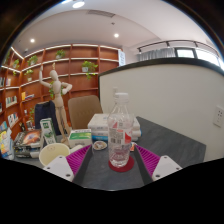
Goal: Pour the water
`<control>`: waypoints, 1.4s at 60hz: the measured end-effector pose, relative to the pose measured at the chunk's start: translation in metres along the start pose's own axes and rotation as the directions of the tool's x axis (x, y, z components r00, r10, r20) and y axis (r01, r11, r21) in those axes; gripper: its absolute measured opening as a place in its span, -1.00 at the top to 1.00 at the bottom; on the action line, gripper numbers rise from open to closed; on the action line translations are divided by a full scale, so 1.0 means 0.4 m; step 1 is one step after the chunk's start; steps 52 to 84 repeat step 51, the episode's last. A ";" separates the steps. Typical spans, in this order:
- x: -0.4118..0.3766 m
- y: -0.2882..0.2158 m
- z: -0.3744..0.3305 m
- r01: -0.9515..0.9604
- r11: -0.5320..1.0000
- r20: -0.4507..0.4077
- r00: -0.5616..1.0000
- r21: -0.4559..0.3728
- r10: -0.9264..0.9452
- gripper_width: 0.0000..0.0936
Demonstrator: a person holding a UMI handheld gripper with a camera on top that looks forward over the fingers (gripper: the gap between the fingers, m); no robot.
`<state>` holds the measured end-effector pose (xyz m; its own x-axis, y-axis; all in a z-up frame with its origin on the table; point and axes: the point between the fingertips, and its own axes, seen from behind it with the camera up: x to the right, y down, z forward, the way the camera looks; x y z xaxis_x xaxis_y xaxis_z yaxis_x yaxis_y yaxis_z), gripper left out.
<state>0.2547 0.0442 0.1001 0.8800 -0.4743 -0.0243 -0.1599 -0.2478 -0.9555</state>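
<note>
A clear drinking glass (119,152) stands on a round red coaster (122,167) on the grey table (165,143). A clear plastic water bottle (120,108) with a white cap stands upright just behind the glass. My gripper (112,156) is open, with its magenta pads (78,160) wide apart. The glass stands between the fingers with a gap at either side, and nothing is held.
A white tissue box (99,123) and a small bowl (99,145) sit left of the bottle. A pale bowl (52,152) and packets (45,130) lie further left. A chair (85,108), a mannequin (57,93) and wooden shelves (70,55) stand beyond. A white counter wall (180,100) rises at the right.
</note>
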 end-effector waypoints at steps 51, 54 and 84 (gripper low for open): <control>-0.288 0.030 -0.626 0.062 0.991 0.352 0.930 0.121 -0.102 -0.89; -0.288 0.030 -0.626 0.062 0.991 0.352 0.930 0.121 -0.102 -0.89; -0.288 0.030 -0.626 0.062 0.991 0.352 0.930 0.121 -0.102 -0.89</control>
